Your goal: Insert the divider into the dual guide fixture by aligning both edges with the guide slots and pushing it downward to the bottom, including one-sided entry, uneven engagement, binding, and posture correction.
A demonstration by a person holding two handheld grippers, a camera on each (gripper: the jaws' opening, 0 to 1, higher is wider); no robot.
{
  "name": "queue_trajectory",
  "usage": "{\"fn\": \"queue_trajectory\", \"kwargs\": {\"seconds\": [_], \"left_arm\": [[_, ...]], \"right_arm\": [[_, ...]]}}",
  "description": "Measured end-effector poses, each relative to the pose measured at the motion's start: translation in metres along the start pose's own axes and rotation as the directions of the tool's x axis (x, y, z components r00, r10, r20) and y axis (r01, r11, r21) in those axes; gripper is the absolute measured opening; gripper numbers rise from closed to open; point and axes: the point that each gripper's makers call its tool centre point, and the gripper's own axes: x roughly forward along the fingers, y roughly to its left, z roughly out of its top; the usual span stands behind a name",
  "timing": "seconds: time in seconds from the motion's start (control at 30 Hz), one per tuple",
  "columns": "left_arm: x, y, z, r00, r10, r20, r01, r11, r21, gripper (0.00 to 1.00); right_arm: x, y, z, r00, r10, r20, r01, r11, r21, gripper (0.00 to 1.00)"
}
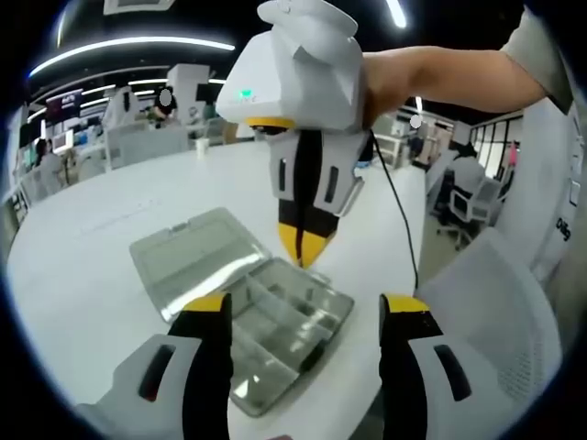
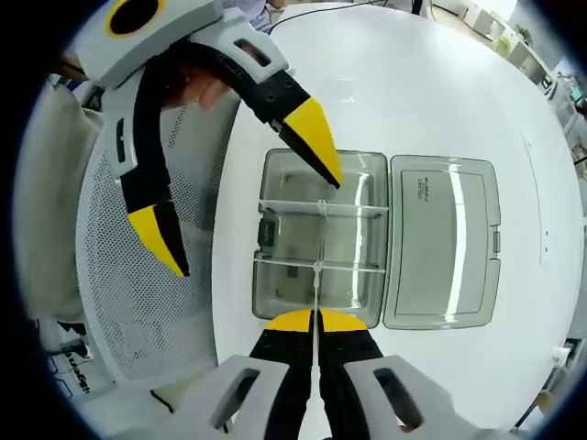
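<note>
Two yellow-tipped jaws of the left gripper (image 1: 312,312) rise from the bottom of the left gripper view, well apart, with nothing between them. Beyond them, in the lower middle of the frame, a clear plastic box (image 1: 275,325) lies open on the white table (image 1: 101,257), its lid (image 1: 188,252) flat toward the upper left. Above the box the right gripper (image 1: 304,247) points down at its far edge, jaws together, and a hand holds it from the upper right. A white mesh chair (image 1: 495,302) stands at the lower right.

Yellow tips of the right gripper (image 2: 316,321) stand at the bottom middle of the right gripper view, closed on a thin clear divider (image 2: 316,280). It runs up from the tips across the middle of the box (image 2: 321,236), between two cross partitions. I cannot tell how deep it sits. The lid (image 2: 445,243) lies open to the right. At the upper left the left gripper (image 2: 248,220) hangs with jaws wide apart, one tip over the upper part of the box.
</note>
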Motion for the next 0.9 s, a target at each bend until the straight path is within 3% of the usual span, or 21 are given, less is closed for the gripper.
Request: {"fn": "queue_trajectory", "kwargs": {"seconds": [0.37, 0.47, 0.9], "left_arm": [[0.001, -0.002, 0.001, 1.0, 0.003, -0.001, -0.003, 1.0, -0.001, 0.63], [0.002, -0.002, 0.001, 1.0, 0.003, -0.004, -0.003, 1.0, -0.001, 0.63], [0.002, -0.001, 0.002, 1.0, 0.013, -0.004, -0.013, 1.0, -0.002, 0.63]], "right_arm": [[0.002, -0.001, -0.001, 1.0, -0.003, 0.012, 0.003, 1.0, 0.002, 0.0], [0.006, 0.0, -0.003, 1.0, 0.001, -0.018, -0.002, 1.0, -0.013, 0.0], [0.012, -0.002, -0.003, 1.0, 0.016, -0.024, -0.016, 1.0, -0.013, 0.0]]}}
